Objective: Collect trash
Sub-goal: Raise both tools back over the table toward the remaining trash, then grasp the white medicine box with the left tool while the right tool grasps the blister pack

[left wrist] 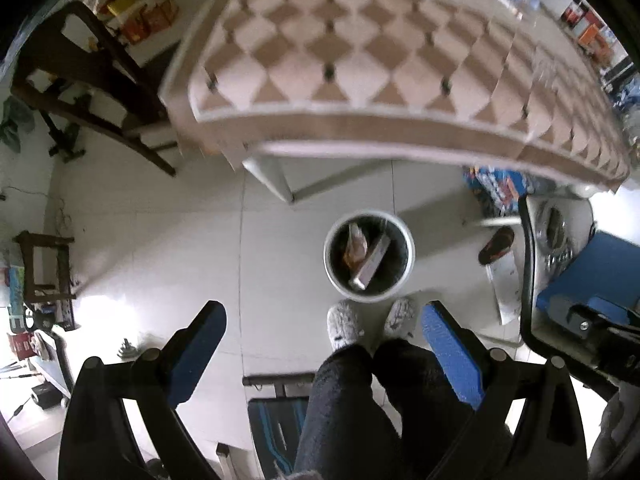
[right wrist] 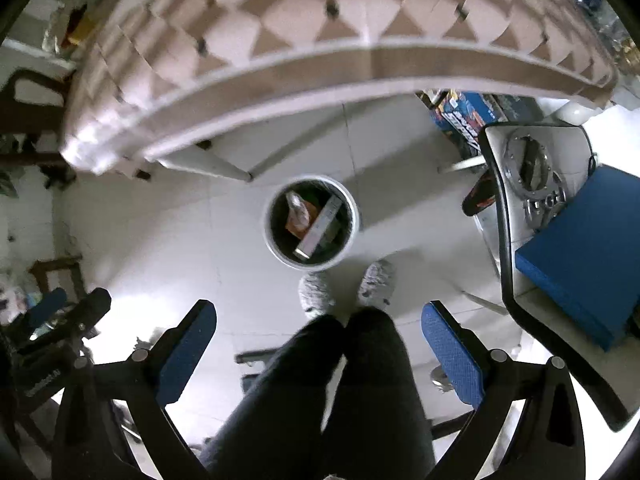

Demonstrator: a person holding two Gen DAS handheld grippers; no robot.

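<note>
The left gripper point(left wrist: 324, 336) has its jaws wide apart, holding nothing. So does the right gripper point(right wrist: 320, 336). Far below on the floor sits the white bin point(left wrist: 408, 258), with trash point(left wrist: 370, 258) inside, just past the person's slippers point(left wrist: 343, 326).

Both fisheye views bend hard at the edges, curving the checked tablecloth point(left wrist: 360, 64) ahead of the jaws into an arc and closing each frame in a black rim. Daylight is cool and fairly bright. Glare whitens the tiled floor point(left wrist: 120, 304) left of the jaws in both views and bleaches the lower right corners. The white bin point(left wrist: 369, 255) ahead of the jaws throws a soft shadow to the right. Motion blur smears the cloth's near edge, worse in the right wrist view point(right wrist: 280, 76). The blue finger pads point(right wrist: 452, 356) stay sharp.
</note>
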